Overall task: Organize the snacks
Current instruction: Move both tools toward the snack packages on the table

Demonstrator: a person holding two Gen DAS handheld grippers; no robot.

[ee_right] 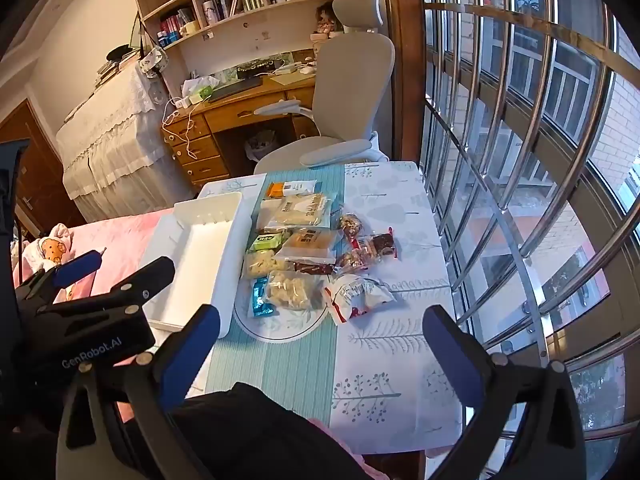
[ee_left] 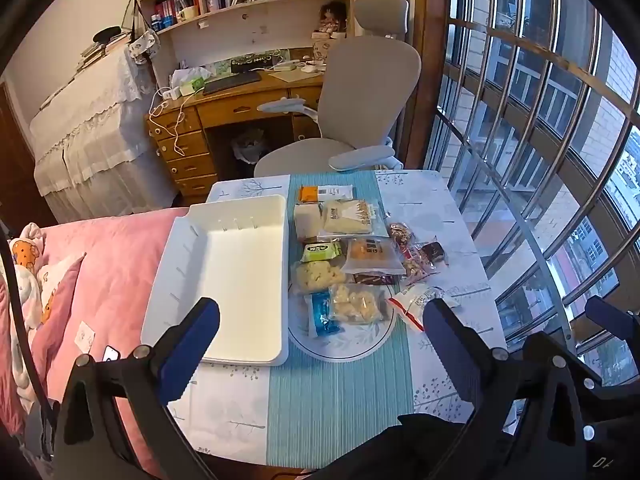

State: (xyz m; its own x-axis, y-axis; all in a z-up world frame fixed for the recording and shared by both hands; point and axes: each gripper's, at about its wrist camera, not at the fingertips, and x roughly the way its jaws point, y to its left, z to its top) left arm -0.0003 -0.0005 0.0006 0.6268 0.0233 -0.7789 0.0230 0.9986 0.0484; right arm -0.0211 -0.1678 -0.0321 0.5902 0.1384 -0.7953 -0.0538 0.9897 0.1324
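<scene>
A white tray [ee_left: 240, 276] lies empty at the table's left edge, also seen in the right wrist view as the tray [ee_right: 200, 248]. To its right several snack packets lie in a heap: an orange packet [ee_left: 310, 194], a green packet [ee_left: 320, 252], a blue packet [ee_left: 322, 316] and a white-and-red packet [ee_left: 416, 300]. The same blue packet [ee_right: 260, 300] and white-and-red packet [ee_right: 356, 294] show from the right. My left gripper [ee_left: 320, 332] hangs open above the table's near part, holding nothing. My right gripper [ee_right: 320, 332] is open too and empty, beside it to the right.
A grey office chair [ee_left: 360, 100] stands behind the table, with a wooden desk [ee_left: 224, 112] and bookshelves beyond. Window bars [ee_left: 540, 140] run along the right. A pink bed cover [ee_left: 104, 272] lies left of the table. A round mat [ee_left: 340, 344] sits under the nearest packets.
</scene>
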